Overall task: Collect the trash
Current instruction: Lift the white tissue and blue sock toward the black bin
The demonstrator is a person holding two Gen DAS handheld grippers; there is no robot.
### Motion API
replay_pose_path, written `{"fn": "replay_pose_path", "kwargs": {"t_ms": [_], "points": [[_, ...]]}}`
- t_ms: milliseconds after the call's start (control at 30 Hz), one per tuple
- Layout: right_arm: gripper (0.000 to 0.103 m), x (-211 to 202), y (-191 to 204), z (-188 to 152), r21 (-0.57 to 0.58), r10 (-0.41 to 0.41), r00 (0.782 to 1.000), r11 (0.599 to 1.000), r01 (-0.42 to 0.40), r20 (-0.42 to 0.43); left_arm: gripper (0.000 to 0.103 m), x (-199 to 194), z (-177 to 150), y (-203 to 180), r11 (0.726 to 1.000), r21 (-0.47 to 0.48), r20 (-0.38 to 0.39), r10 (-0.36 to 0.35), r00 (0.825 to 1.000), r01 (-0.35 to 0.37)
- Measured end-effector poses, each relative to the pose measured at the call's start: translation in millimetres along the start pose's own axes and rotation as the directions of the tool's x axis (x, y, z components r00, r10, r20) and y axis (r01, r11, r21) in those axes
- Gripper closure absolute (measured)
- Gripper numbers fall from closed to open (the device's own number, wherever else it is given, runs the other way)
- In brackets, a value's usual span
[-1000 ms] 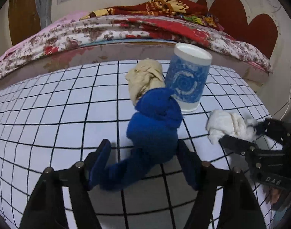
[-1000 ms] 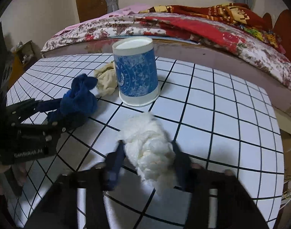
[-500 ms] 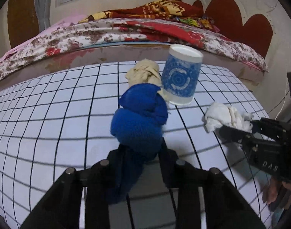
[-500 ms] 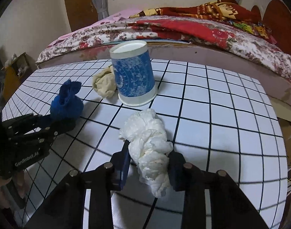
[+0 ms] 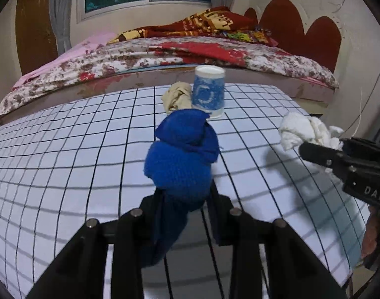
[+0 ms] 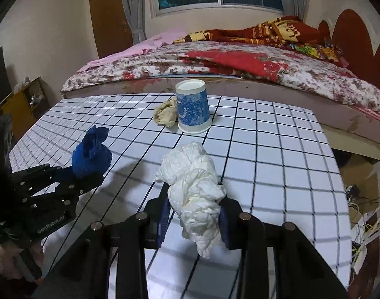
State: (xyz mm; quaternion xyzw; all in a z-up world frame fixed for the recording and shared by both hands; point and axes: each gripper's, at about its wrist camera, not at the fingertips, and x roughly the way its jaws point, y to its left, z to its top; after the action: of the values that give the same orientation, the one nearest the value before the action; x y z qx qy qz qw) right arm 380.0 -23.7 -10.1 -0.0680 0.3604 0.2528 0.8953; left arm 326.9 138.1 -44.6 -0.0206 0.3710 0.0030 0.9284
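Note:
My left gripper [image 5: 186, 199] is shut on a crumpled blue cloth [image 5: 181, 159] and holds it above the gridded table; both show in the right wrist view, the gripper [image 6: 90, 177] and the cloth [image 6: 91, 154]. My right gripper [image 6: 193, 209] is shut on a white paper wad [image 6: 192, 184], also lifted; the wad shows in the left wrist view [image 5: 304, 130]. A blue-patterned white cup [image 5: 208, 94] [image 6: 192, 109] stands upright at the table's far side. A beige crumpled wad [image 5: 176, 97] [image 6: 165, 113] lies against the cup's left side.
The white table with a black grid [image 5: 65, 149] [image 6: 277, 154] has its right edge near cables and clutter on the floor [image 6: 364, 214]. A bed with floral and red blankets [image 6: 239, 64] runs behind the table. A wooden shelf [image 6: 23, 99] stands at left.
Both grippers closed on their items and lifted them off the table, pulling back from the cup. The cup and beige wad have not moved.

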Motion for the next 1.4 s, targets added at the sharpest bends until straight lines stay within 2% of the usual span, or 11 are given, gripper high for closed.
{"fn": "replay_pose_path", "kwargs": {"t_ms": [333, 500, 700, 1033, 1400], "points": [[0.067, -93.5, 2.4, -44.5, -0.018, -0.044, 0.996, 0.999, 0.046, 0.072, 0.071, -67.5, -39.4, -39.8, 0.999, 0.038, 0.051, 0.005, 0.999, -0.007], [0.067, -128.4, 1.3, -62.5, 0.002, -0.058, 0.994, 0.998, 0.058, 0.097, 0.071, -95.2, -59.5, -55.0, 1.0, 0.026, 0.067, -0.01, 0.998, 0.008], [0.067, -165.1, 2.2, -86.5, 0.015, -0.086, 0.989, 0.996, 0.085, 0.121, 0.071, -124.1, -76.5, -79.4, 0.997, 0.079, 0.101, -0.025, 0.995, 0.017], [0.067, -216.4, -6.5, -122.3, 0.07, -0.154, 0.976, 0.987, 0.145, 0.155, 0.071, -155.1, -95.6, -115.9, 0.988, 0.126, 0.149, -0.103, 0.983, 0.085], [0.067, -264.6, -37.2, -159.8, 0.143, -0.254, 0.953, 0.962, 0.232, 0.163, 0.071, -166.1, -112.2, -163.5, 0.963, 0.189, 0.15, -0.219, 0.964, 0.19]]}}
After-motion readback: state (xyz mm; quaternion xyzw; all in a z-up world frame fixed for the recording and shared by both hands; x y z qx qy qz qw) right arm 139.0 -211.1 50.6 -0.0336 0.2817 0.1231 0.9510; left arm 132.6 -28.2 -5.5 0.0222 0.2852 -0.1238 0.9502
